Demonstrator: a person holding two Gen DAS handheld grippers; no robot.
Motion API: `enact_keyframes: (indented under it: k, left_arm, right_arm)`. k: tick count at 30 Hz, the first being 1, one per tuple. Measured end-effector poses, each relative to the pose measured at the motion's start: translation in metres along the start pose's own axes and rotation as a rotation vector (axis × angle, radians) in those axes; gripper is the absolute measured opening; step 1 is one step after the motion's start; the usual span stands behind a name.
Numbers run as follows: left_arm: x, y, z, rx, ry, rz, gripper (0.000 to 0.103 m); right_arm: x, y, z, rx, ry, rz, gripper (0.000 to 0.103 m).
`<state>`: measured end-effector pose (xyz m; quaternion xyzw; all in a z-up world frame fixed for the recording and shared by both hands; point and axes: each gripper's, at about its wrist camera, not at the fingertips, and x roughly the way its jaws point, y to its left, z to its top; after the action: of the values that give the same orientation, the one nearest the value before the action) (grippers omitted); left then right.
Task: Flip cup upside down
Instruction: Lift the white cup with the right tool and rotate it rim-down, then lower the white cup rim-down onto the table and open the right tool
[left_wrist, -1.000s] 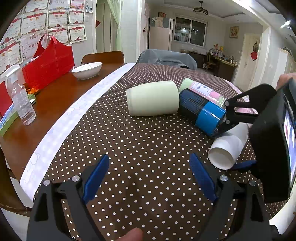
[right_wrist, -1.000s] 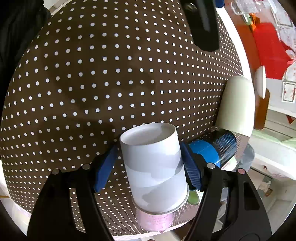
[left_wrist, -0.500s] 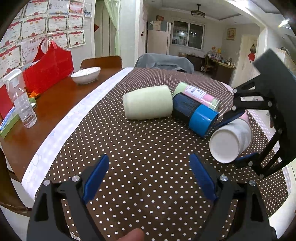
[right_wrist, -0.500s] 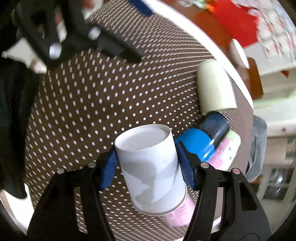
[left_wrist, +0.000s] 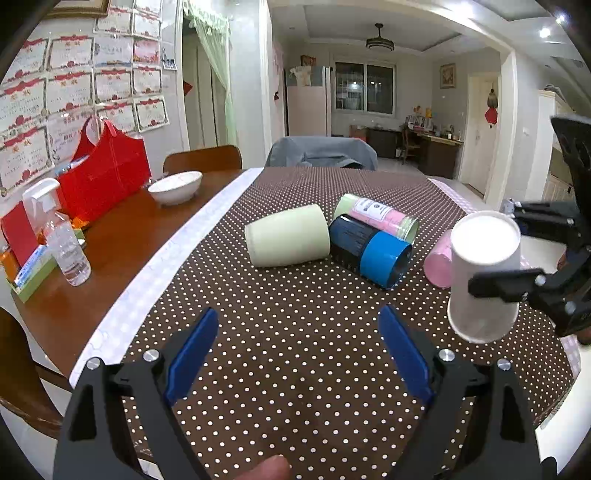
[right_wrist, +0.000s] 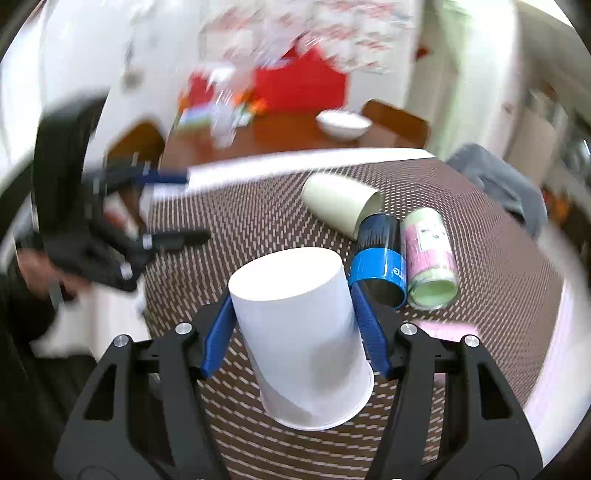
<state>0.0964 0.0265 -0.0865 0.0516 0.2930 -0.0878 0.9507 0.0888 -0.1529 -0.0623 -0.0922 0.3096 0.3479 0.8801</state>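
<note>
A white paper cup (right_wrist: 301, 332) is clamped between the blue pads of my right gripper (right_wrist: 295, 332). It is held above the dotted tablecloth with its closed base up and its rim down, slightly tilted. In the left wrist view the same cup (left_wrist: 484, 275) hangs at the right in the right gripper (left_wrist: 517, 284). My left gripper (left_wrist: 295, 354) is open and empty, low over the cloth near the table's front edge.
A pale green cup (left_wrist: 288, 240), a dark blue cup (left_wrist: 373, 251), a pink-labelled cup (left_wrist: 380, 218) and a pink cup (left_wrist: 437, 264) lie on their sides on the brown dotted cloth (left_wrist: 295, 332). A white bowl (left_wrist: 175, 186), spray bottle (left_wrist: 59, 236) and red bag (left_wrist: 103, 181) stand at the left.
My right gripper lifted the white cup off the cloth and turned it from lying on its side to base up, rim down. The left gripper stayed open and hardly moved.
</note>
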Motion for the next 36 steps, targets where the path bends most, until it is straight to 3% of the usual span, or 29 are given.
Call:
enact_keyframes:
  k: [6,11,17,36]
  left_arm:
    - [-0.013,-0.008,0.004,0.008,-0.03,-0.004,0.087]
    - [-0.013,-0.01,0.003,0.009,-0.032,-0.002,0.087]
    - [-0.01,-0.009,0.0,0.001,-0.023,-0.008,0.087]
    - [-0.012,-0.013,0.001,0.018,-0.028,-0.023,0.087]
  right_arm:
    - [-0.005,-0.018,-0.019,0.298,-0.181,-0.033,0.06]
    - [0.009,-0.025,-0.036,0.44,-0.245,-0.117,0.061]
    - [0.024,-0.026,-0.043,0.489,-0.253,-0.199,0.061]
    - [0.047,-0.027,-0.056,0.513,-0.187,-0.239,0.062]
